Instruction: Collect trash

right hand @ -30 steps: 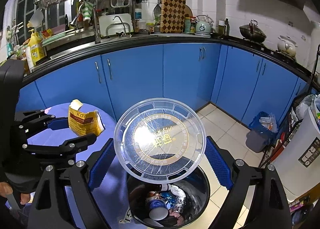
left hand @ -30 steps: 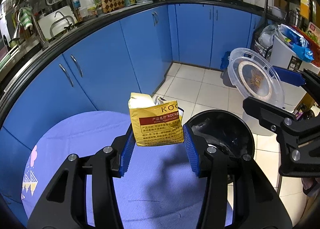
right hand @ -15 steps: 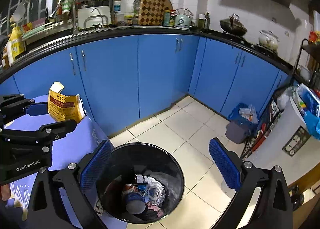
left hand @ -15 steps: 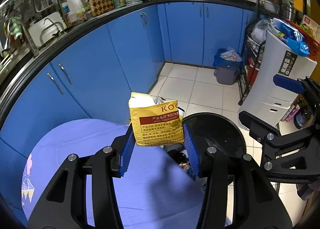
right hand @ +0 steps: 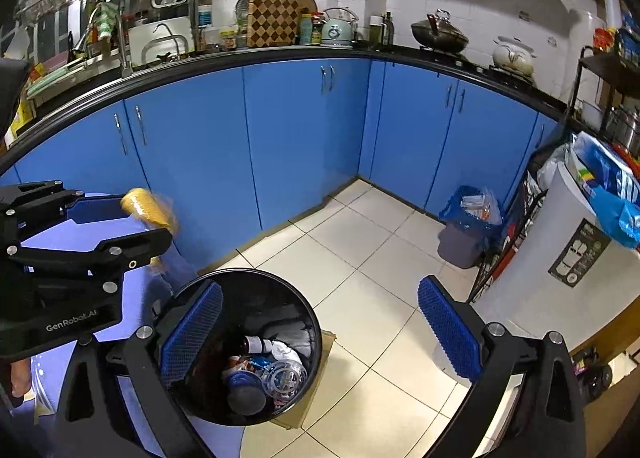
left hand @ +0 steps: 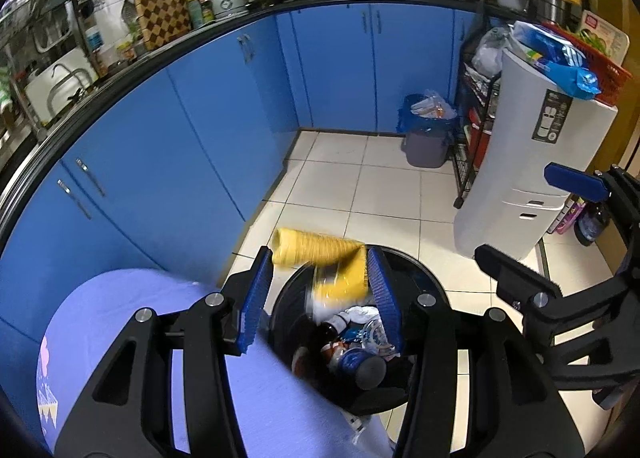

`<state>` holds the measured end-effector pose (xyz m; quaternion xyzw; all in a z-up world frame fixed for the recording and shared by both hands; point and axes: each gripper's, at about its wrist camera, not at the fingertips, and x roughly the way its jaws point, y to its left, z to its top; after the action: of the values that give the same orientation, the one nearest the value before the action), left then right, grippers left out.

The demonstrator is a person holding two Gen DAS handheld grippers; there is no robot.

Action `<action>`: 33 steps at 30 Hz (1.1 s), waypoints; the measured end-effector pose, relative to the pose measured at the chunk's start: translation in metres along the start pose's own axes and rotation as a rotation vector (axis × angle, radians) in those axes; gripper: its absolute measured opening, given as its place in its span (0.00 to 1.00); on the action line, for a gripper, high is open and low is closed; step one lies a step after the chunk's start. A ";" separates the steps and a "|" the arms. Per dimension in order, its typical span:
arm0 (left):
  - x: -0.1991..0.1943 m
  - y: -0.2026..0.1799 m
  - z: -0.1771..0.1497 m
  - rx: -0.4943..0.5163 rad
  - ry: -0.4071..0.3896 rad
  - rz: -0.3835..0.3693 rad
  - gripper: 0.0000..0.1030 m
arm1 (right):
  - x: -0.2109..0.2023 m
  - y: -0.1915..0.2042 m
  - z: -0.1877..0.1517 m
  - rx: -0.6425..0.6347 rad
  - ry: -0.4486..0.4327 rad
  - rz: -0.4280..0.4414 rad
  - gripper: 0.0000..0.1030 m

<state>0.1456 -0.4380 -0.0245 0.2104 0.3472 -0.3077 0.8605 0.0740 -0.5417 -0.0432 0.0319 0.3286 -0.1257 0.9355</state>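
nearest, lower centre of the left wrist view: the left gripper [left hand: 320,290] stands over the mouth of the black trash bin [left hand: 424,282], jaws partly spread. the yellow packet [left hand: 320,254] is blurred and tipped between them; whether the pads still press on it cannot be told — it looks to be slipping toward the bin. holding it directly above the opening is presumably so a release lands inside.

in the right wrist view, lower half, the right gripper [right hand: 320,326] has just been opening and its jaws are now spread wide with nothing between them, also over the bin.

inside the bin lies collected trash [right hand: 260,370] — a bottle, wrappers, a clear round lid. left of the bin sits the lilac-covered counter [left hand: 120,322].

farther, mid-frame: white floor tiles [right hand: 360,258], then blue cabinets [right hand: 280,130] and a small lined bin [right hand: 464,226] at right.
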 end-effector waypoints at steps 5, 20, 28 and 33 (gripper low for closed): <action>0.005 -0.011 0.007 0.011 -0.003 -0.014 0.50 | 0.004 -0.012 -0.005 0.016 0.013 -0.001 0.93; 0.014 -0.011 0.009 -0.030 0.024 0.007 0.96 | 0.002 -0.036 -0.008 0.062 0.013 -0.011 0.93; 0.012 -0.010 0.005 -0.027 0.044 0.005 0.97 | -0.003 -0.036 -0.010 0.057 0.012 -0.025 0.93; 0.010 -0.007 0.005 -0.036 0.039 0.003 0.97 | -0.007 -0.044 -0.010 0.065 0.010 -0.037 0.93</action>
<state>0.1485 -0.4500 -0.0292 0.2013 0.3692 -0.2958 0.8577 0.0517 -0.5813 -0.0458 0.0569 0.3296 -0.1537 0.9298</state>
